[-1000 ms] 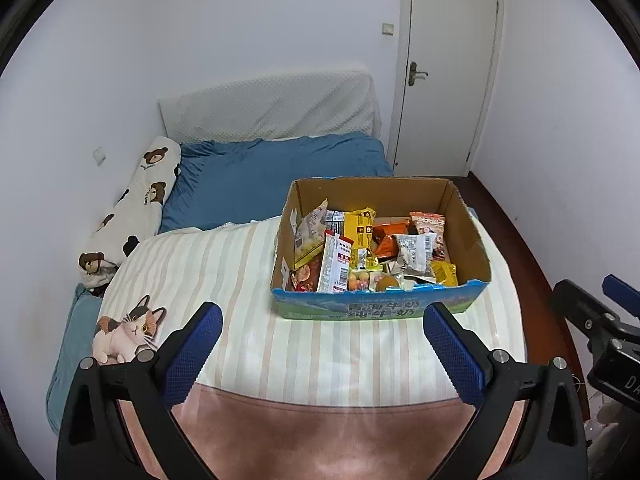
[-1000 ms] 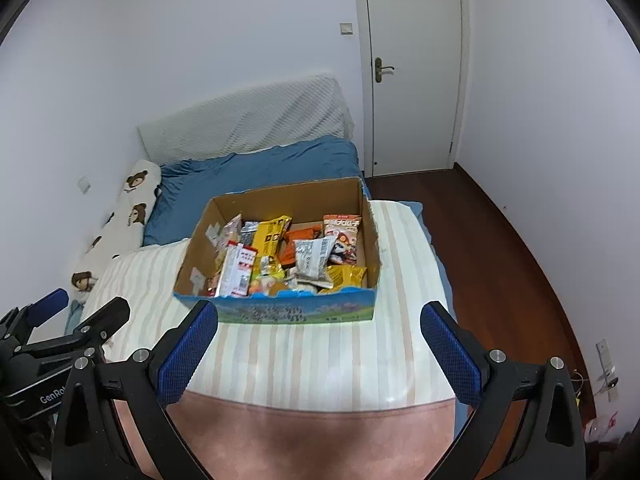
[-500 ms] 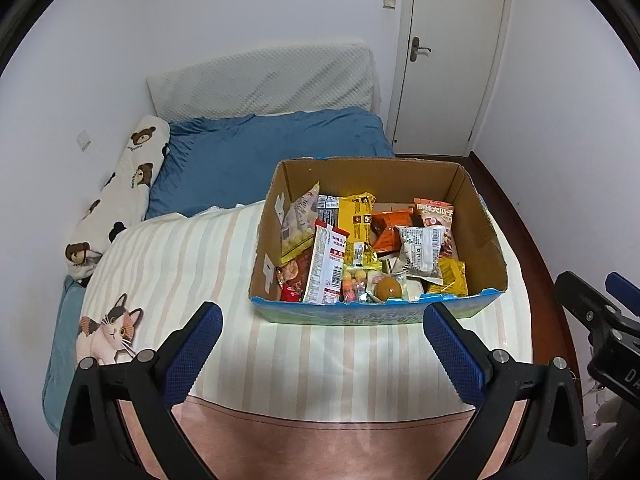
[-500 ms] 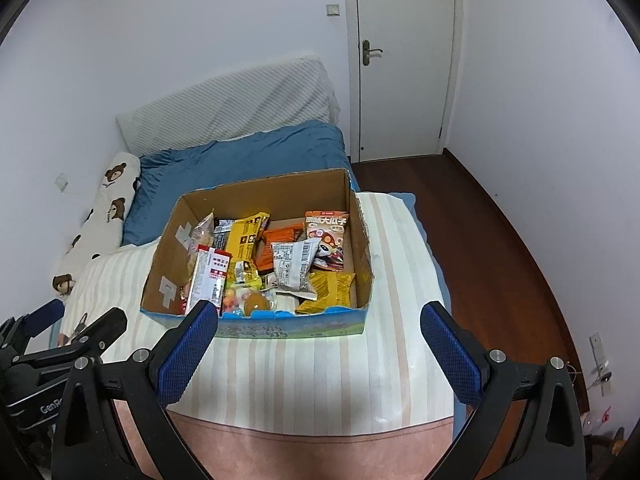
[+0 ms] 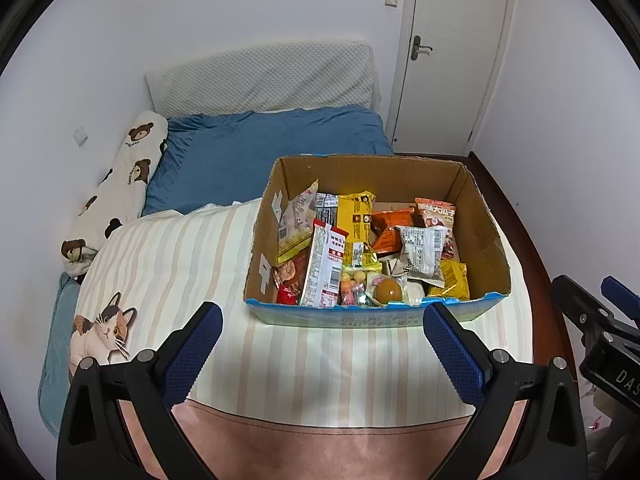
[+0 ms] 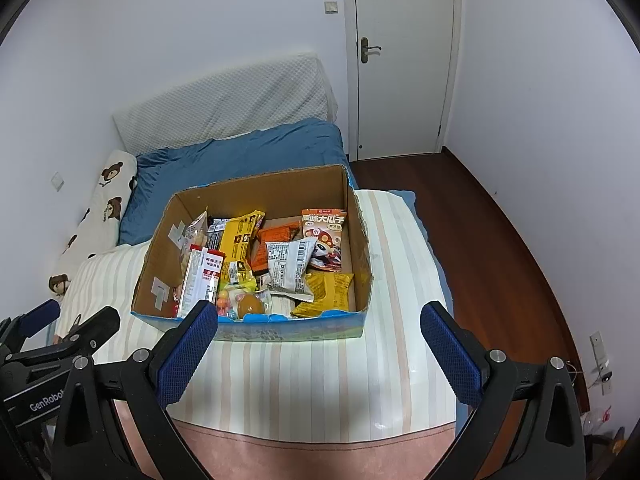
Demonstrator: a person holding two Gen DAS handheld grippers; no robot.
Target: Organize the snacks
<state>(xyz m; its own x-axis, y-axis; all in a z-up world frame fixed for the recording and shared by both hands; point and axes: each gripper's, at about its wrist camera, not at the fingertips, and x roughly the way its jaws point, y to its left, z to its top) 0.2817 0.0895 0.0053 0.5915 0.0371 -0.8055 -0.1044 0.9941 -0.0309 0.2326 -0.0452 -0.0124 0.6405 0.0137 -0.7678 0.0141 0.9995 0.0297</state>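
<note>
Left wrist view – left gripper [image 5: 320,318]: I see its jaws spread wide, holding nothing, above the striped blanket [image 5: 168,256].
Left wrist view – snack box [image 5: 484,216]: cardboard, on the blanket just beyond my fingertips, crammed with packets; the yellow packet [image 5: 354,220] stands near the middle.
Right wrist view – right gripper [image 6: 319,320]: I see it spread as well, empty.
Right wrist view – box: ahead and slightly left; a sunflower-seed packet [image 6: 325,240] leans in the far right corner.
Right wrist view – door [image 6: 404,56]: shut, behind the bed.
</note>
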